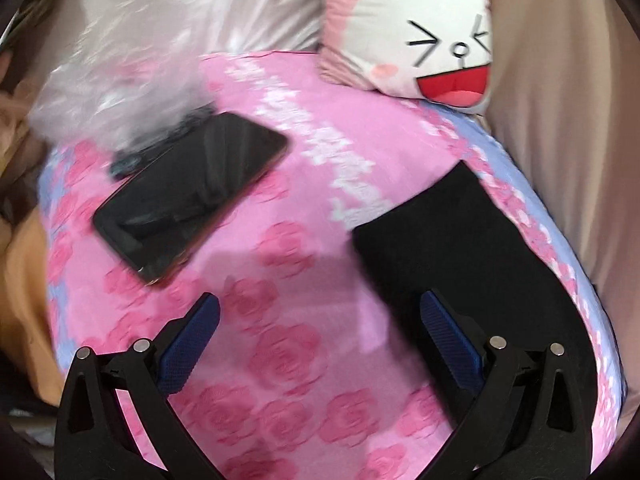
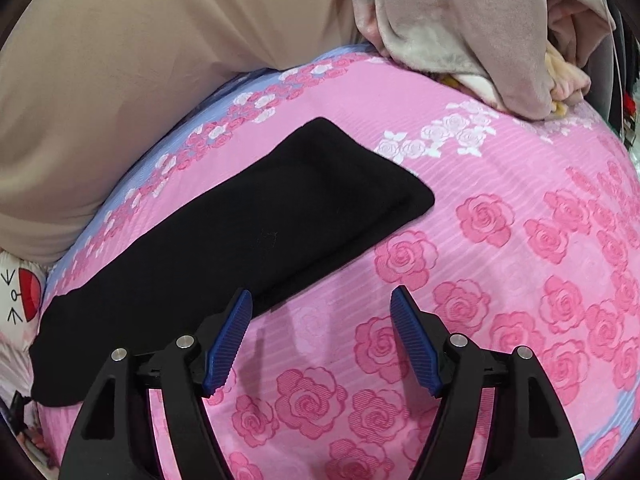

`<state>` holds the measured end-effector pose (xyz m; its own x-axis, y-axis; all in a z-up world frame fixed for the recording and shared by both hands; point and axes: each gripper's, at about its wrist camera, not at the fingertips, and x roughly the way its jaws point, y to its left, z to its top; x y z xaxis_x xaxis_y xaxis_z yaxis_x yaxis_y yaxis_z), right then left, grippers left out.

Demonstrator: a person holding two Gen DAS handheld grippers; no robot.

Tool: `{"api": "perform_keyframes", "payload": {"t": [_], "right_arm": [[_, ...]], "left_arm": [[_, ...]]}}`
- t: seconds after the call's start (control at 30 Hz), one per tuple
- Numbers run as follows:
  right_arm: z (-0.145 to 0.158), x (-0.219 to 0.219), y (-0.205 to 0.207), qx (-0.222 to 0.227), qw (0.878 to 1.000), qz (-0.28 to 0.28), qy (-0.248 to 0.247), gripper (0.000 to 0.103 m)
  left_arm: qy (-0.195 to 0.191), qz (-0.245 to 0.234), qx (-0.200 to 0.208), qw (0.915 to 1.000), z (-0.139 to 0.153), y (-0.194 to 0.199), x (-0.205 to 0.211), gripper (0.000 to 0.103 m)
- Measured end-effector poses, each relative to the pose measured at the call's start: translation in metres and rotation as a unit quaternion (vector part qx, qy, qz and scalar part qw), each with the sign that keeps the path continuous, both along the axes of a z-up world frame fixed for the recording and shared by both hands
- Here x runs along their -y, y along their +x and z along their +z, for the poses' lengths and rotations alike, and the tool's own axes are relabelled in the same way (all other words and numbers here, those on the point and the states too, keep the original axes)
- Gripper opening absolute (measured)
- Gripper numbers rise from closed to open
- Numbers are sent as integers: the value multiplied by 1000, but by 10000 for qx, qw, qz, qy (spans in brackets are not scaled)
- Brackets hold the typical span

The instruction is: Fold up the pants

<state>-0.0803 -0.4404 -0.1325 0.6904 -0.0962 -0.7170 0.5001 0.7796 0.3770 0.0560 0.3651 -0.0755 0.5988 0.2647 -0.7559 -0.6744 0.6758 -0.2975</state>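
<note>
Black pants [image 2: 248, 236] lie folded into a long flat strip on the pink rose-print bedsheet [image 2: 500, 288]; the left wrist view shows them at the right [image 1: 460, 248]. My right gripper [image 2: 322, 298] hovers at the strip's near edge, open, with only sheet between its blue pads [image 2: 230, 344]. Over the sheet my left gripper [image 1: 320, 304] also stands open and holds nothing, the pants just beyond its right finger [image 1: 452, 336].
A black phone [image 1: 188, 192] lies on the sheet at the left, next to crinkled clear plastic [image 1: 120, 80]. A cartoon rabbit pillow [image 1: 420, 28] sits at the back. Beige bedding [image 2: 120, 100] flanks the pants, and a heap of grey and pink clothes [image 2: 480, 28] lies behind.
</note>
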Motion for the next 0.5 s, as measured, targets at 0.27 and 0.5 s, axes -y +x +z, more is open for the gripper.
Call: {"api": "perform_keyframes", "payload": {"t": [0.27, 0.5], "right_arm": [[-2, -2, 3, 96, 9998, -55, 157, 73], [-3, 20, 20, 427, 9974, -102, 565, 84]], "left_arm": [[604, 37, -587, 9964, -3, 56, 8, 94], [842, 833, 169, 9928, 26, -10, 41, 98]]}}
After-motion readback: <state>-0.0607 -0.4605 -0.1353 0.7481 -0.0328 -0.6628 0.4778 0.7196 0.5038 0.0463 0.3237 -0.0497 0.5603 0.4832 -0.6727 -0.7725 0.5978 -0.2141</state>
